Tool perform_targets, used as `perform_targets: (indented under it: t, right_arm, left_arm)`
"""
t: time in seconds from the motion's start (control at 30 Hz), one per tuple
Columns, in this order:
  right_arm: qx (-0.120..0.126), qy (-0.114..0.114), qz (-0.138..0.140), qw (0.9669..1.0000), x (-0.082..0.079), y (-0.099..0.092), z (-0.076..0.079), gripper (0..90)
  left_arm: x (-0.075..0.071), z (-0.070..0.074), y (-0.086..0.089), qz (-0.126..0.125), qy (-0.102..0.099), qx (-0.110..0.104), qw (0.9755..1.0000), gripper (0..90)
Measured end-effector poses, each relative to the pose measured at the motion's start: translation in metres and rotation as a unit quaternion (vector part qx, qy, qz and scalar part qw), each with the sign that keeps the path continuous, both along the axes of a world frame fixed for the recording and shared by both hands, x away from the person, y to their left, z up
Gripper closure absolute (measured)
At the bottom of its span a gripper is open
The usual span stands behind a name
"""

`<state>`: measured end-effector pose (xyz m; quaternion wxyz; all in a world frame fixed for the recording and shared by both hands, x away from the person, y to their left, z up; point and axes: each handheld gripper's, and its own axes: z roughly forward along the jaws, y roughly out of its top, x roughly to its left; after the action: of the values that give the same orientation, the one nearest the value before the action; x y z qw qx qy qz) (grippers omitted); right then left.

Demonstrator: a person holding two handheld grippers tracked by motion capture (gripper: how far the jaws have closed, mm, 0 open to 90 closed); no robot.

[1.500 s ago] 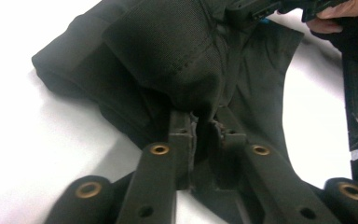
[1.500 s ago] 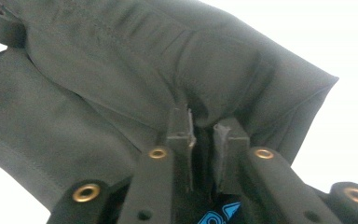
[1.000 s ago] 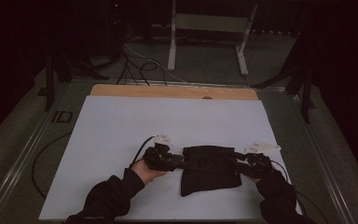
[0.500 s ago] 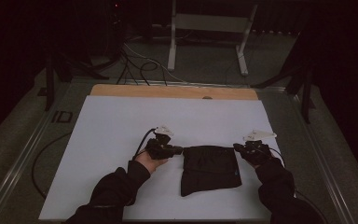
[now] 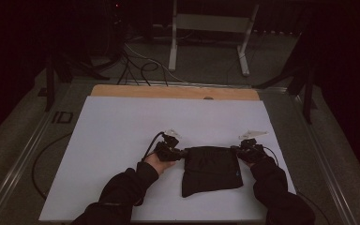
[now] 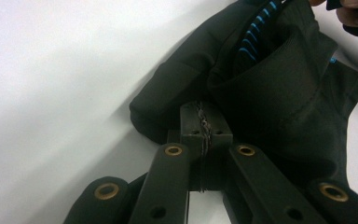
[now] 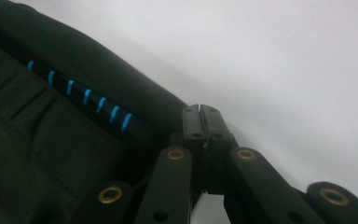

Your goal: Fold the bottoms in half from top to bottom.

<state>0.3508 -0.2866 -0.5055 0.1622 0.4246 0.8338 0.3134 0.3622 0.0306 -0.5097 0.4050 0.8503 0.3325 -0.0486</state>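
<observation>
High view overhead facing forward, 2 gripper views close, sharing dark garment (image 5: 212, 169)

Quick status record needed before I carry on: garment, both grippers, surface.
garment: black folded garment with blue stitching at the band, lying flat on the white table sheet
left gripper: at the garment's far left corner, jaws shut on the fabric edge
right gripper: at the far right corner, jaws closed against the band edge; a pinch of cloth is likely but hard to confirm
hands: the person's left hand beside the garment
next step, likely: lift or fold the far edge
</observation>
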Motion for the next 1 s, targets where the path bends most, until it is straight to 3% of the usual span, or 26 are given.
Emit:
perform_targets:
  t: [0.2, 0.47, 0.63, 1.0]
  right_arm:
    - [0.018, 0.015, 0.012, 0.9997, -0.002, 0.001, -0.001, 90.0]
    - [0.045, 0.027, 0.029, 0.9982, -0.014, 0.002, 0.002, 90.0]
    - [0.076, 0.024, 0.035, 0.9962, -0.027, 0.002, 0.008, 90.0]
    - [0.081, 0.016, 0.082, 0.9932, -0.066, 0.018, 0.019, 89.9]
  left_arm:
    - [-0.002, 0.000, -0.002, -0.003, 0.002, -0.005, 1.0000, 89.3]
    - [-0.014, 0.009, -0.001, -0.025, -0.013, -0.018, 0.9994, 89.3]
    - [-0.024, 0.012, -0.001, -0.046, -0.015, -0.026, 0.9985, 89.3]
    - [-0.051, 0.019, -0.003, -0.094, -0.018, -0.042, 0.9945, 89.0]
